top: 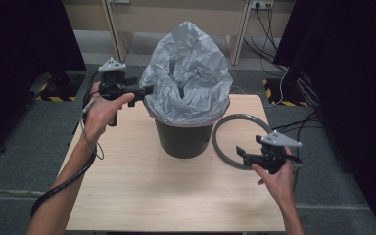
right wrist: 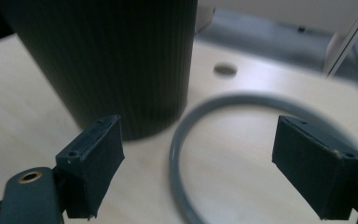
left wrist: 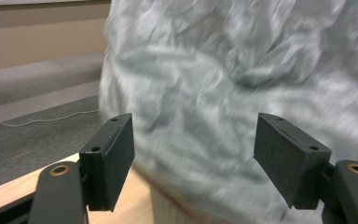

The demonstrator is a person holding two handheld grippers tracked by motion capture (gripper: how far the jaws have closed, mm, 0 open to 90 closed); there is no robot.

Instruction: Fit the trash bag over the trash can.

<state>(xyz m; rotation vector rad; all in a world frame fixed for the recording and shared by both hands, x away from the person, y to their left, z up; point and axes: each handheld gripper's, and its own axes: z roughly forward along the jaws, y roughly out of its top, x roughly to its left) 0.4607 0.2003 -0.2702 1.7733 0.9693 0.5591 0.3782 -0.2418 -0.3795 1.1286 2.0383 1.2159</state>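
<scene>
Two grippers work here, both with jaws spread and empty. Nearest, the right gripper [top: 241,152] hovers above the grey ring [right wrist: 200,140] lying beside the dark bin [top: 183,139]; it looks stiff and light, best pinched across its band. Farther off, the left gripper [top: 146,90] faces the bin liner [left wrist: 223,93], thin, soft and slippery; bunch its overhang.

From above your side of the desk [top: 127,196], you look forward and down. Your left gripper view faces the bag [left wrist: 242,93] closely, somewhat blurred. Your right gripper view, low near the desk's right edge, shares bin [right wrist: 102,56] and ring [right wrist: 179,154].
</scene>
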